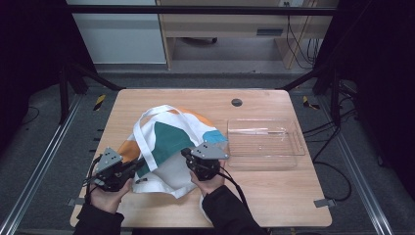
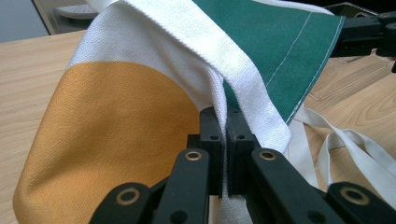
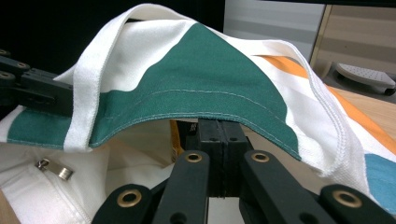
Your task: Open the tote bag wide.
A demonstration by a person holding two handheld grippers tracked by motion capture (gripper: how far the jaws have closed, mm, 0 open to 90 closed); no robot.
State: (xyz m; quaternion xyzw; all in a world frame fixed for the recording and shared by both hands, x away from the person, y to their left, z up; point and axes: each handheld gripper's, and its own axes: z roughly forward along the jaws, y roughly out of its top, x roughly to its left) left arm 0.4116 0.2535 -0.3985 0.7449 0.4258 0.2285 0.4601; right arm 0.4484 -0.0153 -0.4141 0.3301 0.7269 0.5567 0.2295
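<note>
— Where is the bag?

— We see it lying on the table, left of centre, its near edge lifted between the two grippers. A clear tray sits just beside it on the right; the bag's blue corner touches or overlaps the tray's near-left corner, and we cannot tell which.

— And the left gripper?

— In the left gripper view its fingers are clenched on the bag's white edge, with a strap draped over them. The cloth hides the fingertips, so we cannot see how deep the pinch goes.

— The right gripper?

— In the right gripper view its fingers are pressed together under the green hem. The hem covers their tips, and we think they are grasping cloth there, though the contact itself is hidden.

— Anything inside the bag?

— The opening is dark. We make out a metal zipper pull on the white lining, and a yellow sliver beside the fingers that we cannot identify.

— The hands?

— Both hands are mostly hidden beneath the grippers in the high view, and the sleeves are cut off at the bottom edge.
</note>
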